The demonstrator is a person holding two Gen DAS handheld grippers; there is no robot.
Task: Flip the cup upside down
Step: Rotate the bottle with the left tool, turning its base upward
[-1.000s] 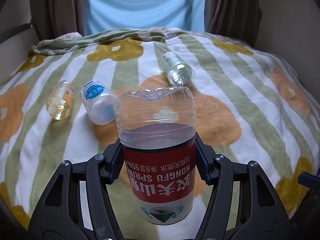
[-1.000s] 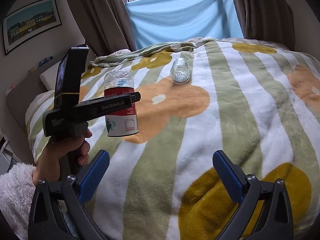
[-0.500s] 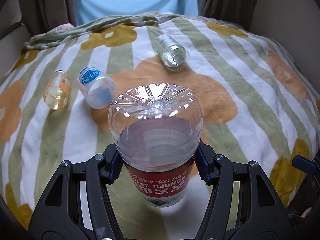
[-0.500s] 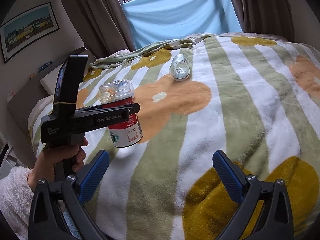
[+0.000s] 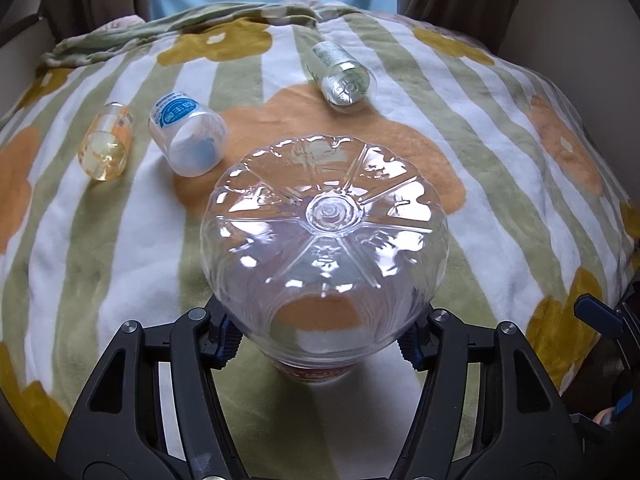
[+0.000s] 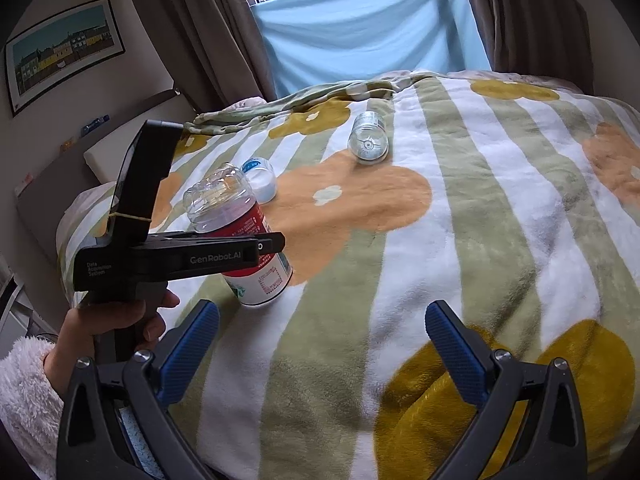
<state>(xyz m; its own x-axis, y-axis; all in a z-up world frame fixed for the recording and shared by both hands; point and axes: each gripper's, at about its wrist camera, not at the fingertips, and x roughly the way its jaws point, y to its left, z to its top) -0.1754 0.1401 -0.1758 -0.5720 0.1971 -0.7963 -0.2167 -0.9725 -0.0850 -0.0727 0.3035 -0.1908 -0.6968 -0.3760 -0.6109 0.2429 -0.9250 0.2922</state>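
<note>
My left gripper (image 5: 320,344) is shut on a clear cut-bottle cup (image 5: 324,248) with a red label. The cup is upside down, its ribbed base toward the camera and its open rim low over the blanket. In the right wrist view the cup (image 6: 240,236) tilts to the left, its rim at or just above the blanket, held by the left gripper (image 6: 262,246). My right gripper (image 6: 320,344) is open and empty, low over the blanket, to the right of the cup.
A striped flower blanket (image 5: 500,160) covers the bed. On it lie a yellowish cup (image 5: 106,142), a white cup with a blue label (image 5: 186,136) and a clear cup (image 5: 342,76), all on their sides. Curtains and a blue sheet stand behind.
The left gripper has tipped forward and down with the cup, so the cup's base now faces the camera and its rim is lower toward the blanket. The right gripper has barely moved.
</note>
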